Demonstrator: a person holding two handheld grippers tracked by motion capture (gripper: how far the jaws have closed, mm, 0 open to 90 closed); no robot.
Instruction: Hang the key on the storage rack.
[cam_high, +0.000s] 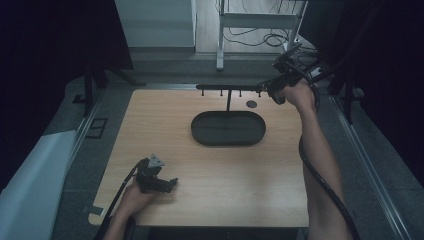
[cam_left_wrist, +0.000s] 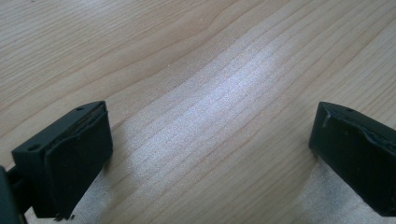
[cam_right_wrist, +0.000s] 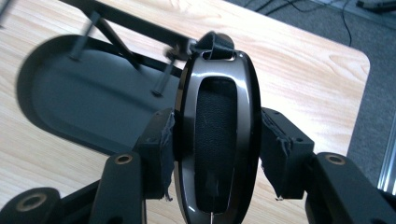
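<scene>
The right tool (cam_right_wrist: 215, 154) is clamped on a glossy black oval fob (cam_right_wrist: 217, 135) with a matte textured inlay and a top loop, held beside the black hook rack (cam_high: 227, 89). The left tool (cam_left_wrist: 210, 154) rests on the light wooden worktop (cam_high: 215, 170), jaws apart and empty.

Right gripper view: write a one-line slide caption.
Hand-held gripper clamps a glossy black oval fob beside the hook rack.

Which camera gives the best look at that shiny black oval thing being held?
The right gripper view: the glossy oval piece looms close, clamped between the right gripper fingers. In the high view it is too small to make out at the hand by the hook stand.
</scene>
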